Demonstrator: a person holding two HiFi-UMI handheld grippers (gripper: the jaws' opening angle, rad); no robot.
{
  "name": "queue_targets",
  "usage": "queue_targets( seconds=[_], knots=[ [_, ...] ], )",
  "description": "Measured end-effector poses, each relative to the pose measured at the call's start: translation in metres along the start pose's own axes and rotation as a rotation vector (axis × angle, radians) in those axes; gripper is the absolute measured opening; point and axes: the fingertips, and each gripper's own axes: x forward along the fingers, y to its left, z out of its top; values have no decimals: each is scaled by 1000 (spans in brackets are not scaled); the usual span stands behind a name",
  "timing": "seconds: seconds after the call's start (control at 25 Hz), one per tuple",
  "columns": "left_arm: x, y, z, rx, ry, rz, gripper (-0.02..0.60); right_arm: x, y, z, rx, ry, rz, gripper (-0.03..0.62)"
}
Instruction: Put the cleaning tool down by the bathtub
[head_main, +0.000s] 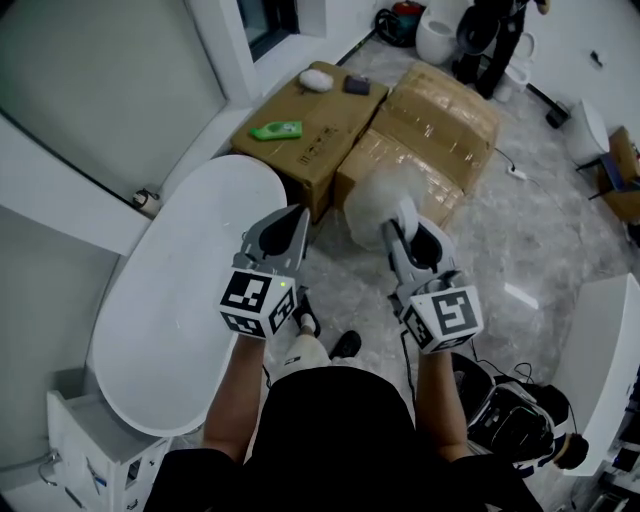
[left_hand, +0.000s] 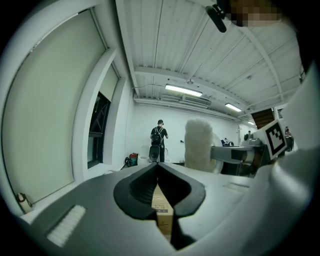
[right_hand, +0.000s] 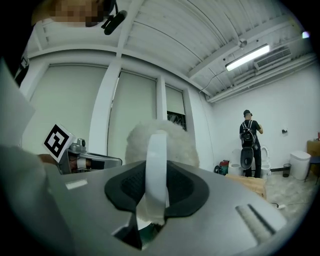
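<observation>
- Head view, and the right gripper is up at waist height with the cleaning tool, a fluffy white mop-like head on a white handle, held out in front of the person.
- Right gripper view settles the grip: both jaws are pinched onto the white handle, and the woolly head bulges just beyond them.
- Over to the left gripper: its jaws are pressed together with nothing between them, only a sliver of cardboard showing through the gap lower down.
- The tool hangs in the air above the floor, between the bathtub on the person's left and the cardboard boxes ahead.
- My read: this is the carry stage, and the put-down has not begun.
- What the next move calls for, I'd say, is a drop of the right gripper towards the bare floor just beside the tub's rim.
- Once the fluffy head rests there, the jaws need to spread and release the handle.
</observation>
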Motion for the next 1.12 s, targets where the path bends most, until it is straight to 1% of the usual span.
queue_targets(
  seconds=[0.16, 0.32, 0.48, 0.72, 0.96, 1.12],
  knots=[
    [1, 2, -12, -17, 24, 6, -3, 1, 2, -2, 5, 2, 8, 94],
    [4, 15, -12, -32, 20, 21, -3, 10, -1, -3, 26, 6, 9, 94],
    [14, 34, -13, -41, 22, 23, -3, 28, -6, -5, 20, 17, -3, 94],
    [36, 62, -8, -44, 22, 15, -2, 62, -14, -4, 18, 20, -8, 94],
    [65, 105, -3, -47, 26, 18, -3, 111, -22, 0, 26, 12, 4, 94],
    [89, 129, 2, -35, 38, 7, -2, 142, -34, 3, 16, 15, -9, 94]
  ],
)
